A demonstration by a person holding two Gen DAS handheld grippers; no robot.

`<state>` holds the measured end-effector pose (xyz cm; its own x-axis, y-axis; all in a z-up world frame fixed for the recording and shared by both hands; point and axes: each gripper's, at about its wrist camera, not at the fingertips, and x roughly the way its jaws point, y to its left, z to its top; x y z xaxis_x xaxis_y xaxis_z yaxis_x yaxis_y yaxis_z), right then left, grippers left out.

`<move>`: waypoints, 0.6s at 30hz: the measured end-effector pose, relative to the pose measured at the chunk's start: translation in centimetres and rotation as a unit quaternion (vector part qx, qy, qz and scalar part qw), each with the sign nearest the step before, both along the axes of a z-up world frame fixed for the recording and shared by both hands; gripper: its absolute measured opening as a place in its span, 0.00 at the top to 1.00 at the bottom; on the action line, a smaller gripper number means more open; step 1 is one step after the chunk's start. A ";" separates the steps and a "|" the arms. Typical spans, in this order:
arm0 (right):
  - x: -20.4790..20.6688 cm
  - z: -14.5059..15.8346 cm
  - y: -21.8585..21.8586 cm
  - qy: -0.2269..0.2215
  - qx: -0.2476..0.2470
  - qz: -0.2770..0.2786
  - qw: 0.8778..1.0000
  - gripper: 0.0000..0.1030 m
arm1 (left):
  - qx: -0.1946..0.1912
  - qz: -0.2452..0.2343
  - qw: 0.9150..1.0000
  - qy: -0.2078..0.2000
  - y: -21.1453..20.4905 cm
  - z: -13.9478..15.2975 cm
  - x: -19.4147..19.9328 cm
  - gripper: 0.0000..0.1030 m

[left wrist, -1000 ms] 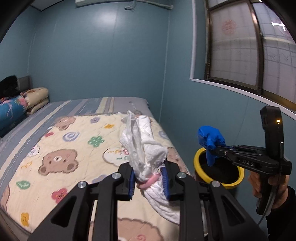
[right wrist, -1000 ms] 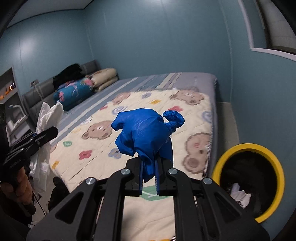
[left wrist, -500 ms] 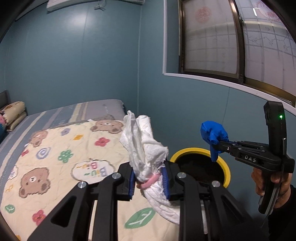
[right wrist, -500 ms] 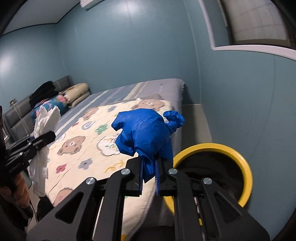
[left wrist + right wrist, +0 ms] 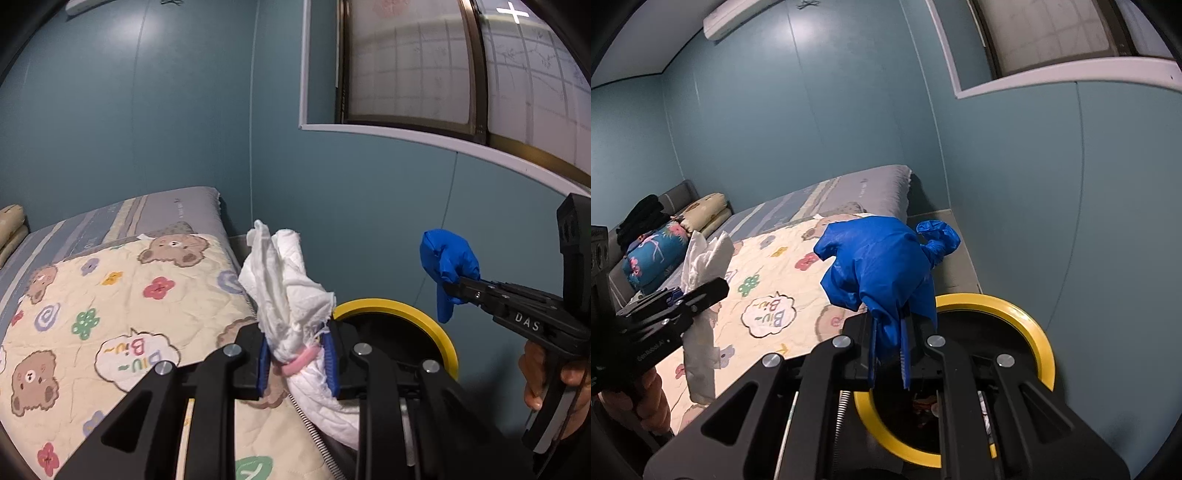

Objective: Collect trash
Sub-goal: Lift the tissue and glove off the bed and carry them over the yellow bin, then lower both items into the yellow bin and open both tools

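Lying at far left: bed [image 5: 110,295] under a cream quilt printed with bears and flowers. Gripping, in the left gripper [image 5: 297,360], jaws narrowed tight on it, a crumpled white wad [image 5: 284,291] with a pink band, sticking up above the pads, held over the bed's edge. Sitting just beside the bed: yellow-rimmed bin [image 5: 1030,328], dark inside. Pinching, in the right gripper [image 5: 890,350], jaws nearly closed, a bunched glossy blue glove [image 5: 882,266], hanging above the bin's rim.

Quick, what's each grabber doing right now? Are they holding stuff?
Left gripper: shut on a crumpled white tissue wad with a pink band.
Right gripper: shut on a crumpled blue rubber glove.
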<state>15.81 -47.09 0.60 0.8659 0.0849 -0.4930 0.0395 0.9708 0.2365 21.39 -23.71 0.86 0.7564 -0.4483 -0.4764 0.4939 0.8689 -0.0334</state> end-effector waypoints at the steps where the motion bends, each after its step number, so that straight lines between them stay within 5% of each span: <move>1: 0.3 -0.3 -0.4 0.003 0.000 -0.004 1.000 0.91 | 0.002 -0.004 1.000 0.002 -0.6 -0.3 0.3 0.79; 9: 2.6 -3.4 -3.3 0.042 0.021 -0.032 0.998 0.91 | 0.008 -0.026 0.999 0.025 -5.1 -2.5 3.3 0.79; 18: 6.9 -7.8 -6.0 0.088 0.060 -0.049 0.993 0.89 | 0.022 -0.038 0.994 0.099 -9.5 -7.4 7.2 0.78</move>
<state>22.67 -53.09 -7.16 0.7741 0.0725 -0.6289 0.1830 0.9254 0.3319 28.55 -33.17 -6.55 0.6104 -0.4748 -0.6340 0.5449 0.8326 -0.0990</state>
